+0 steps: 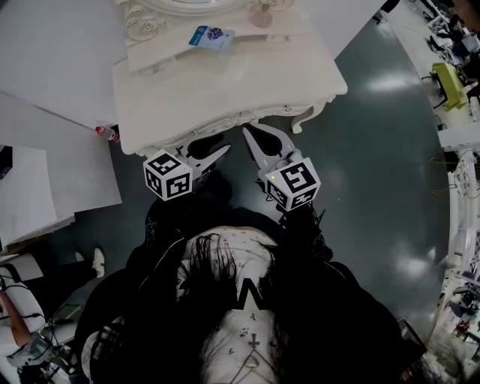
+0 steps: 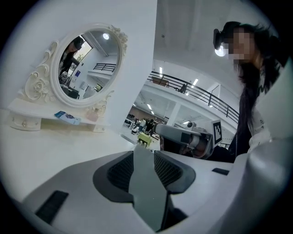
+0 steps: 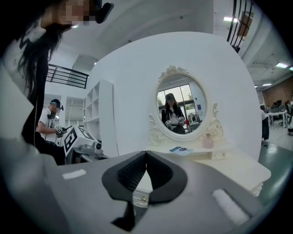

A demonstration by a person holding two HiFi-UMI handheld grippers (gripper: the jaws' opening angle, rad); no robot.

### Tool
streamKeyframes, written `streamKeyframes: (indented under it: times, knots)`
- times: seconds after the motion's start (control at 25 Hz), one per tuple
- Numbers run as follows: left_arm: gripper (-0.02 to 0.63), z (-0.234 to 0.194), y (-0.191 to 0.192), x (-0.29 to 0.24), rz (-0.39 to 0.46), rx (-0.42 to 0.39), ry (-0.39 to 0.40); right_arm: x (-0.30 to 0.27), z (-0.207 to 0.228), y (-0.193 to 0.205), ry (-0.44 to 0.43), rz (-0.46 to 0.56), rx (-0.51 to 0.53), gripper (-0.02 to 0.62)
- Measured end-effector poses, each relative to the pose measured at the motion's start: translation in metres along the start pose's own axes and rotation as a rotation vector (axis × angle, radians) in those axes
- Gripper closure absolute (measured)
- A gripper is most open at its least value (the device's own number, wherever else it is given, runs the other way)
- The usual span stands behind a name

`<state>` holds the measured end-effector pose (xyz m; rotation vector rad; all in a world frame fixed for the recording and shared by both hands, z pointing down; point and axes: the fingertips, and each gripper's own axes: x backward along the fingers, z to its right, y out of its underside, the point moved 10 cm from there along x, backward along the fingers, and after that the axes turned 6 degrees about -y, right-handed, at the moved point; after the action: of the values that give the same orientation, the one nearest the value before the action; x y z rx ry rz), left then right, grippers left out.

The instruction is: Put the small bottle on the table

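Mirror [image 3: 181, 107] stood on the shelf [image 1: 165, 54] along the tabletop's [image 1: 225, 90] back edge. Leaflet [image 1: 211, 36] lay on the shelf before the mirror, small bottle [image 1: 261, 15] to its right. Left gripper [image 1: 223, 152] and right gripper [image 1: 247, 132] were side by side at the front edge. Another bottle [image 1: 107, 133] lay on the floor off the front-left corner.

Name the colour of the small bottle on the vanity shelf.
Small bottle: pale pink, clearest in the right gripper view.
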<state>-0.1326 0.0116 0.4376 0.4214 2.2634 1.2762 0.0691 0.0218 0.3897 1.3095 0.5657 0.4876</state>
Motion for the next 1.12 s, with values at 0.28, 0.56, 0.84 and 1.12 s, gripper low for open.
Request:
streamKeyframes:
  times: [0.28,0.56,0.84,1.12]
  knots:
    - [0.492,0.069,0.048,0.01,0.031,0.053,-0.033,0.064,-0.028,0.028,-0.04,-0.014,-0.032,0.584]
    - [0.524,0.116,0.074,0.031,0.023,0.048,-0.087,0.097,-0.054,0.044,-0.093,-0.002,-0.054,0.586]
    - [0.569,0.136,0.078,0.042,0.036,0.057,-0.115,0.113,-0.074,0.051,-0.114,0.026,-0.07,0.586]
    - [0.571,0.146,0.08,0.057,0.024,0.044,-0.092,0.109,-0.092,0.052,-0.12,0.03,-0.062,0.586]
